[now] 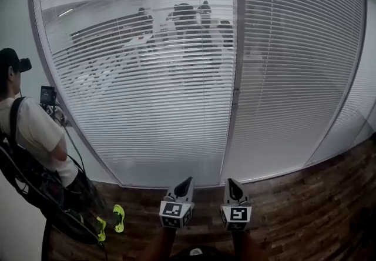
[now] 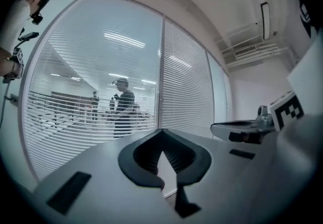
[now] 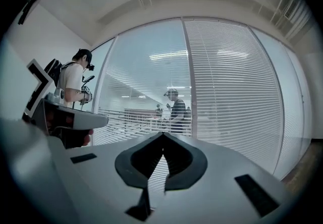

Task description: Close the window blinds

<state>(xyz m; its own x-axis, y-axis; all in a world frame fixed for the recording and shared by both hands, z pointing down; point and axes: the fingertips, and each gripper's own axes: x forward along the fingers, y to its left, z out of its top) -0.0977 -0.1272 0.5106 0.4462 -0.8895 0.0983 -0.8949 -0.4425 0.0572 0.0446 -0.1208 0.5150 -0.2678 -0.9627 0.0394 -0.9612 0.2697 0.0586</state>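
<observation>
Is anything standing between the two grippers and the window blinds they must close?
Nothing visible does. The left gripper and right gripper, both shut and empty, face the window blinds across wooden floor. A person stands off to the left.

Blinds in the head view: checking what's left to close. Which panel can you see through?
The left blind, left of the middle post: people beyond show between its slats. The right blind reads nearly solid white.
</observation>
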